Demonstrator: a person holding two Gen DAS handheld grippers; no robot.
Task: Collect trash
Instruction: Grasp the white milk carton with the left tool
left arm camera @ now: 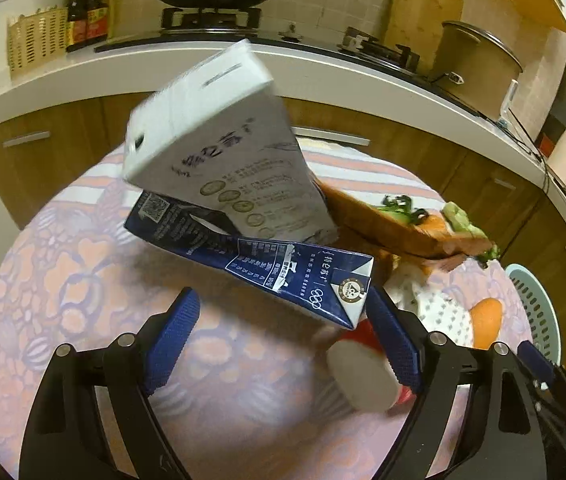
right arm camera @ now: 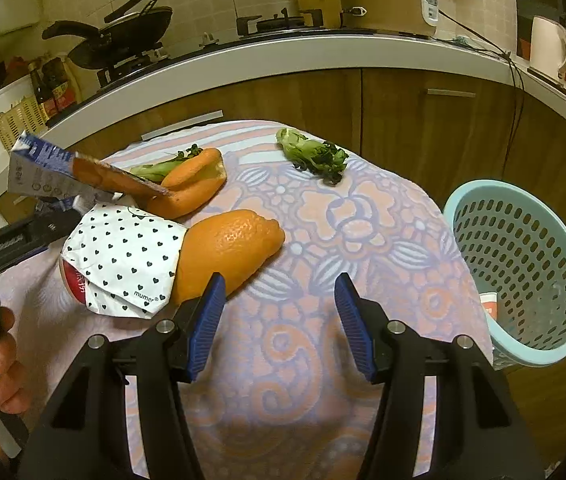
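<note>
The left gripper (left arm camera: 281, 304) points steeply downward with its blue-padded jaws spread wide; the pads press on nothing. Its right fingertip (left arm camera: 379, 300) sits just beside a carton corner without gripping it. The right gripper (right arm camera: 279, 286) also tilts downward, jaws parted to a middling gap and empty between them. In the right wrist view, the person's left hand (right arm camera: 3, 364) shows at the left edge, fingers curled around that tool's black handle.
</note>
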